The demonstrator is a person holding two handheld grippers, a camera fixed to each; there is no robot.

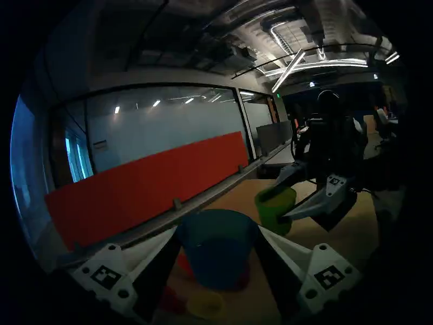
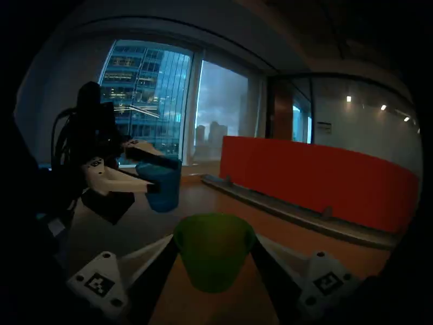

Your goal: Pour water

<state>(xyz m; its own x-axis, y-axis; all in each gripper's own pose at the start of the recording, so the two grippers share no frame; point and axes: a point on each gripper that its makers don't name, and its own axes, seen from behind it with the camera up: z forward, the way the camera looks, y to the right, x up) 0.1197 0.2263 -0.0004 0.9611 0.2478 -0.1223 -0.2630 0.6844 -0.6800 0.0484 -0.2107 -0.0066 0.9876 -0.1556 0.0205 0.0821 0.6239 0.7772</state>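
Two cups hang above the desk (image 1: 354, 238), each clenched in its own tongs. The left gripper (image 1: 218, 238) grasps the blue cup (image 1: 219, 257) by its sides, and the right gripper (image 2: 214, 244) grasps the green cup (image 2: 214, 257) the same way. They sit near each other without touching, over the desk's middle and well apart from the edge that carries the red divider (image 1: 151, 184). Small red and yellow pieces (image 1: 205, 304) lie on the desk beneath the blue cup.

Judging by the task, the step in hand is bringing the two mouths together before tipping. A faint line in the blue wall may be a water level, but I cannot tell which cup is full. To pour well, keep the receiving cup level and steady, set the pouring rim just over its mouth, and roll the wrist slowly; tapered walls could slip in a loose pinch.

Both cups stand upright: mouth up, narrow base down, long axis vertical
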